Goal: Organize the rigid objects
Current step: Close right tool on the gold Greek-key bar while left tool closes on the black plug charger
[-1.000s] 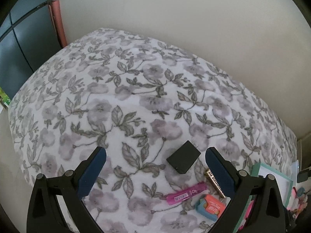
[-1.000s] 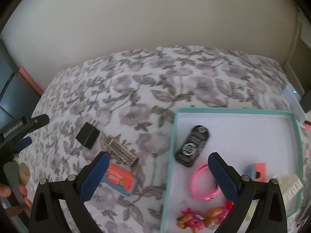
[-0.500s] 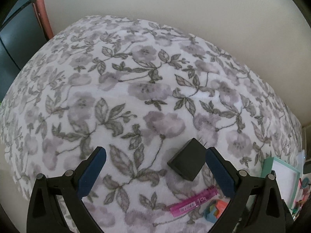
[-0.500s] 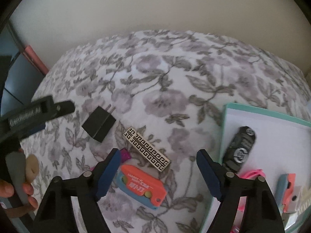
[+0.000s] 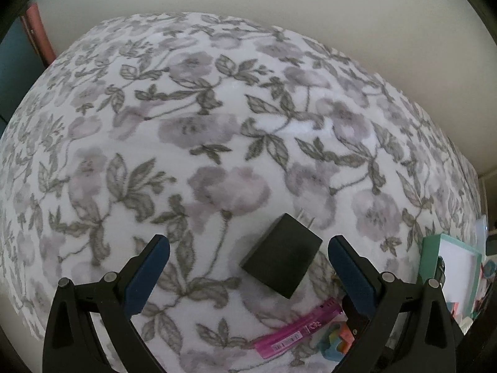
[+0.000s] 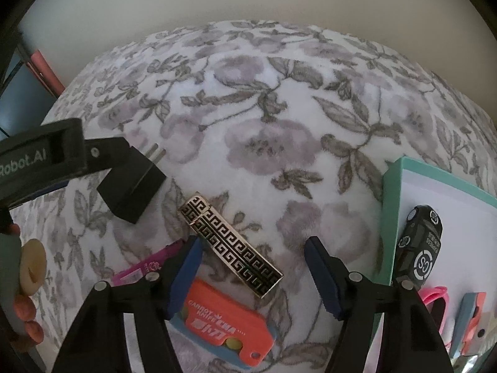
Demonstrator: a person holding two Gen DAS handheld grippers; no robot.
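A black plug adapter [image 5: 282,263] lies on the floral cloth, between the open fingers of my left gripper [image 5: 248,258], nearer the right finger. It also shows in the right wrist view [image 6: 132,186], partly under the left gripper's body. My right gripper [image 6: 253,256] is open and empty over a black-and-gold patterned bar [image 6: 231,242] and an orange-and-blue carrot knife toy [image 6: 223,323]. A pink tube [image 5: 295,332] lies beside them. A teal-rimmed white tray [image 6: 392,217] at the right holds a black toy car [image 6: 419,248], a pink ring and other small items.
The floral cloth [image 5: 217,124] covers a rounded surface that ends at a pale wall behind. A dark panel and a pink strip [image 5: 37,31] stand at the far left. A hand with painted nails [image 6: 25,310] holds the left gripper.
Both grippers have moved forward and down. The left one now straddles the black adapter. The right one swung left from the tray to over the patterned bar and the orange toy.
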